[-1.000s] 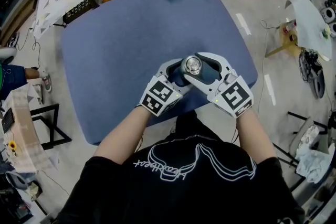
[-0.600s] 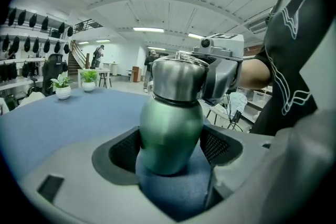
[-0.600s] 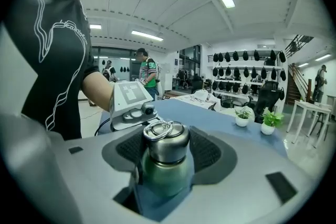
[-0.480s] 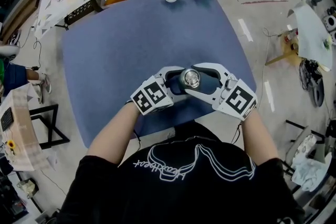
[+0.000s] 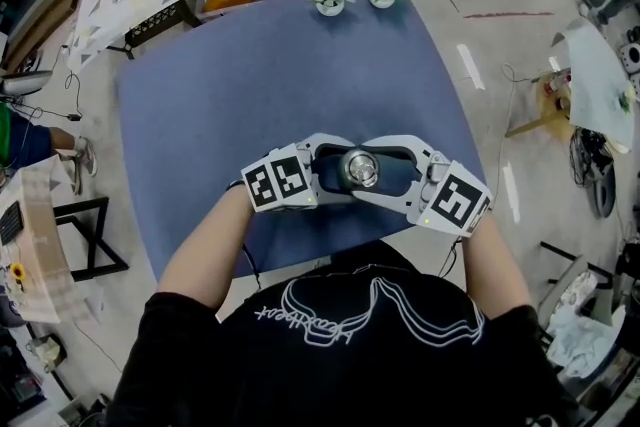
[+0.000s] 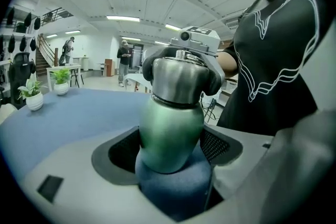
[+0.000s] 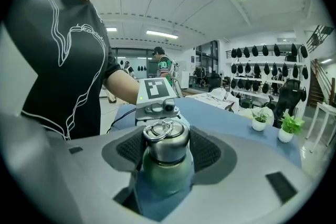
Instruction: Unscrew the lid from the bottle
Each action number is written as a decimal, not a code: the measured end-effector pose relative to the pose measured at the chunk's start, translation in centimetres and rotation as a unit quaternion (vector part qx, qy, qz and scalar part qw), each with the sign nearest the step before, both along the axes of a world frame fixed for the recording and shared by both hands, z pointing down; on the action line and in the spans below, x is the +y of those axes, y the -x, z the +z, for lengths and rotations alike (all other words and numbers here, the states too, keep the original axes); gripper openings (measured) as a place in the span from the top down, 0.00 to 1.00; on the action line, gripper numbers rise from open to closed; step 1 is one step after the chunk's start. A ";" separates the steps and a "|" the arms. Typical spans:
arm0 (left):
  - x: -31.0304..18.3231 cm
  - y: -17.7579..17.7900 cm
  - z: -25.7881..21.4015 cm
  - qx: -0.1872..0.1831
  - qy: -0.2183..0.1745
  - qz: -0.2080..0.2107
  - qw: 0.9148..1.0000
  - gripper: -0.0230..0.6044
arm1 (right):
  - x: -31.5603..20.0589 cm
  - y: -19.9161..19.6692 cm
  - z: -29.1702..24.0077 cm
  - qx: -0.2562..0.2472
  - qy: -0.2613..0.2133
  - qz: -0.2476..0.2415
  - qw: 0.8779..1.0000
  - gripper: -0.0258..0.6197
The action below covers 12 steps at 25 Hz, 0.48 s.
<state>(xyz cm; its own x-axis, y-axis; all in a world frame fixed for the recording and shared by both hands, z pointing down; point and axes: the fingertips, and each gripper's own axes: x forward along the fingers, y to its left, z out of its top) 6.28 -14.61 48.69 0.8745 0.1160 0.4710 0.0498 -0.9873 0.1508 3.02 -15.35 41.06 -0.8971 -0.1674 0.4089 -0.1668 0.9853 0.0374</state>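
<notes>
**Q:** What does the left gripper (image 5: 338, 171) hold?

**A:** Its jaws are closed partway on the green body of the bottle (image 6: 170, 128). The bottle is upright at the near part of the blue table (image 5: 250, 85).

**Q:** And to the right?

**A:** The right gripper (image 5: 388, 169) faces the left one. Its jaws are set wide and clamp the steel lid (image 7: 165, 140), which sits on the bottle's neck.

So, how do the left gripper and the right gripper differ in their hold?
The left gripper clamps the green bottle by its body; the right gripper clamps the silver lid on top. The left gripper stands at the person's left, the right gripper opposite it. Both are shut on the same upright bottle.
</notes>
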 end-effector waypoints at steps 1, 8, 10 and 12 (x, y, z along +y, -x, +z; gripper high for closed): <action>0.0 0.0 0.0 0.002 0.001 0.001 1.000 0.40 | 0.0 0.0 0.0 -0.001 0.002 -0.001 1.000 0.55; 0.0 -0.1 0.1 -0.002 0.010 -0.007 1.000 0.40 | -0.1 -0.1 0.0 -0.010 0.012 0.012 1.000 0.55; 0.1 -0.1 0.1 -0.003 0.009 -0.012 1.000 0.40 | 0.0 -0.1 -0.1 -0.012 0.007 0.017 1.000 0.55; 0.1 0.1 -0.1 0.000 0.013 -0.020 1.000 0.40 | 0.0 -0.1 -0.2 -0.017 0.003 0.023 1.000 0.55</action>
